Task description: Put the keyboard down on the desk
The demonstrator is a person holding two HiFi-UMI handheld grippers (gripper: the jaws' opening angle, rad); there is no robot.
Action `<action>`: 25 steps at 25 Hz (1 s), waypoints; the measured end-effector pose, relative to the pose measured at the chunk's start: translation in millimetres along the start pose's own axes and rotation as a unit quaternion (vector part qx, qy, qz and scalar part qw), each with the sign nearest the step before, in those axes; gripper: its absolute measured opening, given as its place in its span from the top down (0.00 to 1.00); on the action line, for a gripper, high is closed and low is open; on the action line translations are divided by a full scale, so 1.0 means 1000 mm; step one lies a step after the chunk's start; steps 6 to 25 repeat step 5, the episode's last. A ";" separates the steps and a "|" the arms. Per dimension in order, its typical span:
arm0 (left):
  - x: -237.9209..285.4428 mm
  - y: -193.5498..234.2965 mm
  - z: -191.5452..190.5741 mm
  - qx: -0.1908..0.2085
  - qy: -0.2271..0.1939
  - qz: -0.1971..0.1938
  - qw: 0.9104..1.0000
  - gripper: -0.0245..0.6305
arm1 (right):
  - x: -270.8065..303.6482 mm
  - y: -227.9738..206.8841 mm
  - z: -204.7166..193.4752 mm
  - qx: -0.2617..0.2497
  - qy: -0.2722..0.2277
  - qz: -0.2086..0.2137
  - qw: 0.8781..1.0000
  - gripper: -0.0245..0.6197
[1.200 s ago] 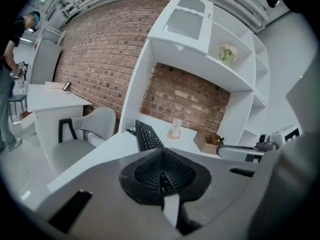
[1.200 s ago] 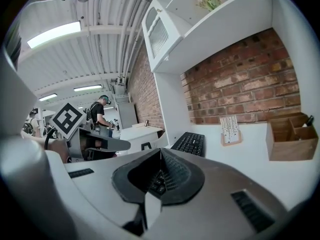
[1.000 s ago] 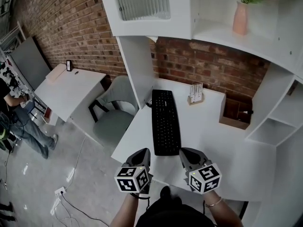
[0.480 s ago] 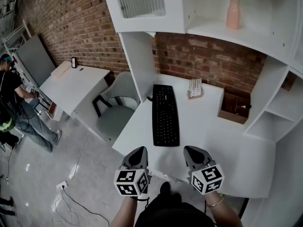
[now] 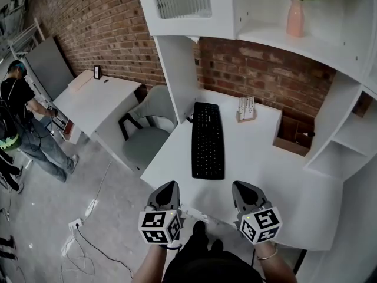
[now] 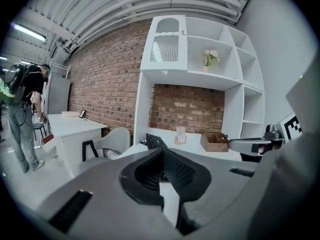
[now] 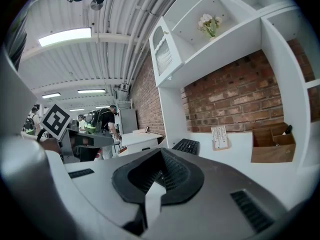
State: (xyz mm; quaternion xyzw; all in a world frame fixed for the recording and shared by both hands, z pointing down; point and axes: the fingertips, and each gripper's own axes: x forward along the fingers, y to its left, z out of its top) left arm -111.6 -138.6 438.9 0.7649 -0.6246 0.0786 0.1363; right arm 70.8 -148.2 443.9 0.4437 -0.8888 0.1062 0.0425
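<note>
We see a black keyboard point(image 5: 207, 140) at the centre of the frame, on a white bench point(image 5: 259, 164). Behind it is a red-brown brick wall point(image 5: 265, 75) with pale mortar lines. At upper right stands a pink vase point(image 5: 295, 17). The chair point(image 5: 144, 143) at centre left is grey-green. The left gripper point(image 5: 168, 186) and right gripper point(image 5: 241, 187) are grey and bear black-and-white square markers.

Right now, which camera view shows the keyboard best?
The head view: the whole black keyboard lies flat on the white desk, seen from above. Both gripper views catch only a small, foreshortened slice of it beyond their own jaws.
</note>
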 end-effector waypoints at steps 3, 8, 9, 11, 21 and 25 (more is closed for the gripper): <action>0.006 0.007 -0.001 0.004 0.008 0.002 1.000 0.95 | 0.006 -0.003 0.002 0.006 -0.005 -0.005 1.000 0.95; 0.011 0.013 -0.003 0.003 0.012 0.003 1.000 0.95 | 0.012 -0.003 0.003 0.006 -0.006 -0.007 1.000 0.95; 0.011 0.013 -0.003 0.003 0.012 0.003 1.000 0.95 | 0.012 -0.003 0.003 0.006 -0.006 -0.007 1.000 0.95; 0.011 0.013 -0.003 0.003 0.012 0.003 1.000 0.95 | 0.012 -0.003 0.003 0.006 -0.006 -0.007 1.000 0.95; 0.011 0.013 -0.003 0.003 0.012 0.003 1.000 0.95 | 0.012 -0.003 0.003 0.006 -0.006 -0.007 1.000 0.95; 0.011 0.013 -0.003 0.003 0.012 0.003 1.000 0.95 | 0.012 -0.003 0.003 0.006 -0.006 -0.007 1.000 0.95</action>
